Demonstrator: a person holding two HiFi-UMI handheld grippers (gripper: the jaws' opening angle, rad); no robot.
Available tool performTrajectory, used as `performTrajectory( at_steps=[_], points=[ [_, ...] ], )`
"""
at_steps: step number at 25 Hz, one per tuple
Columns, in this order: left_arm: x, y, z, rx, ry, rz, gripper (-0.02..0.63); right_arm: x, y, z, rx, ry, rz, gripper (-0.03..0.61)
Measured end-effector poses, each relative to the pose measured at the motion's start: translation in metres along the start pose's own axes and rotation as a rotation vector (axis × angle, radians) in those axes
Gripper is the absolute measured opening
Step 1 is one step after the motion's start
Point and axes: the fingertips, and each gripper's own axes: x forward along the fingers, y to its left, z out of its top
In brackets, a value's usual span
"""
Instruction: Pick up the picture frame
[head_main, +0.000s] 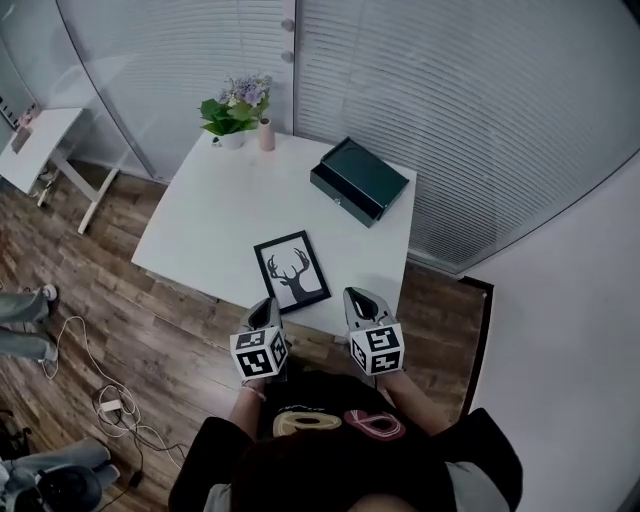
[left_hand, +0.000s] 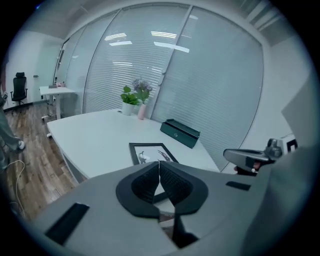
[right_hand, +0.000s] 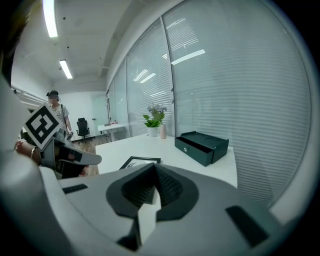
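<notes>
The picture frame (head_main: 292, 270), black-edged with a deer-head print, lies flat near the front edge of the white table (head_main: 220, 200). It also shows just past the jaws in the left gripper view as the frame (left_hand: 150, 152) and in the right gripper view as the frame (right_hand: 137, 161). My left gripper (head_main: 267, 306) hovers at the table's front edge, just below the frame's near left corner, shut and empty. My right gripper (head_main: 359, 297) hangs to the frame's right at the same edge, also shut with nothing in it. The left gripper (left_hand: 159, 162) and right gripper (right_hand: 153, 166) both show pads pressed together.
A dark green drawer box (head_main: 358, 180) sits at the table's far right. A potted plant (head_main: 232, 112) and a pink vase (head_main: 266, 134) stand at the far edge by the blinds. Cables (head_main: 110, 400) lie on the wood floor left of me, and a second desk (head_main: 40, 140) stands at far left.
</notes>
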Motion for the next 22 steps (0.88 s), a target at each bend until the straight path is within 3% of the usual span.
performTrajectory(
  at_steps=[10, 15, 22],
  points=[
    [0.055, 0.036, 0.041, 0.099, 0.095, -0.104, 0.018, 0.067, -0.005, 0.009, 0.050, 0.059, -0.166, 0.011],
    [0.071, 0.047, 0.035, -0.017, 0.198, -0.171, 0.017, 0.087, -0.008, 0.007, 0.051, 0.068, -0.237, 0.011],
    [0.081, 0.069, 0.033, -0.083, 0.217, -0.050, 0.020, 0.106, -0.013, -0.006, 0.072, 0.141, -0.205, 0.018]
  ],
)
